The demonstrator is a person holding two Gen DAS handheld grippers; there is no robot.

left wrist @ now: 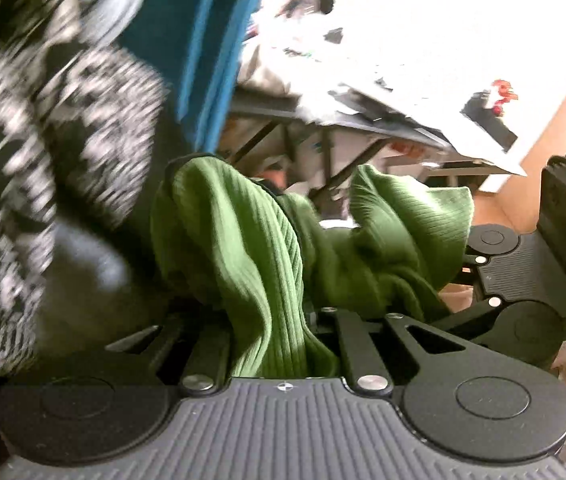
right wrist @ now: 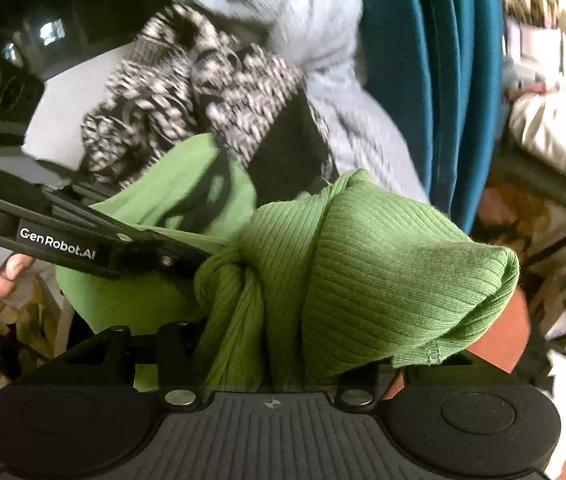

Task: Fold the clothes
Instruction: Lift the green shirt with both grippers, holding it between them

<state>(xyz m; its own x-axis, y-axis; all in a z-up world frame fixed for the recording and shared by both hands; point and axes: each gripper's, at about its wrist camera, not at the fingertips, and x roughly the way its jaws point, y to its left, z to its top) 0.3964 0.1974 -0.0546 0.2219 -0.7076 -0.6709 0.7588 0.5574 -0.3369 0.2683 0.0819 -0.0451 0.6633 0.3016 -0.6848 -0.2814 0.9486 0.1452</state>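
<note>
Green ribbed garment (left wrist: 243, 248) bunched in left gripper (left wrist: 283, 320), clamped on it | right gripper (right wrist: 279, 344) clamped on it too | patterned black-and-white cloth (right wrist: 203, 80) far left

The green garment (right wrist: 383, 276) is a finely ribbed matt knit cloth, the black-and-white garment (right wrist: 203, 80) a coarse speckled knit, the pale grey one (right wrist: 323, 40) a soft fuzzy knit, while the left hand-held gripper (right wrist: 187, 256) is matt black plastic with shiny metal rivets.
</note>
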